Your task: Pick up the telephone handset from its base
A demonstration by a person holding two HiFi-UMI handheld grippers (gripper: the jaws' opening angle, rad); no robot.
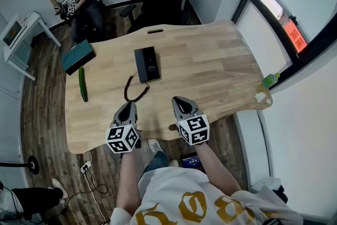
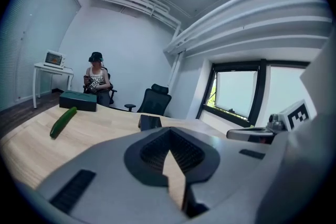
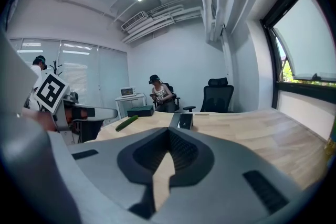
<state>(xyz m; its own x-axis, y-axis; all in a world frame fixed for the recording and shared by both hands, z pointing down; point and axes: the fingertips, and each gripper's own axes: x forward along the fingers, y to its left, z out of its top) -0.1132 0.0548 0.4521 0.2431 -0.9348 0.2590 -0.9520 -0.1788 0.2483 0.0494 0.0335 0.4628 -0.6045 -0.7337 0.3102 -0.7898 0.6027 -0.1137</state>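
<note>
Both tongs are held low over the near edge of the worktop (image 1: pixel 210 60), side by side and tipped slightly downward. The left tongs (image 1: pixel 128 107) are pressed together on nothing, and so are the right tongs (image 1: pixel 178 99). The reach toward the telephone is judged to be the step in hand. The coiled cord (image 1: pixel 135 90) lies just ahead, between the two tips. Beyond it the handset (image 1: pixel 141 65) is seen on its base (image 1: pixel 153 64), untouched. Next, one pair must be spread and brought astride the handset.
</note>
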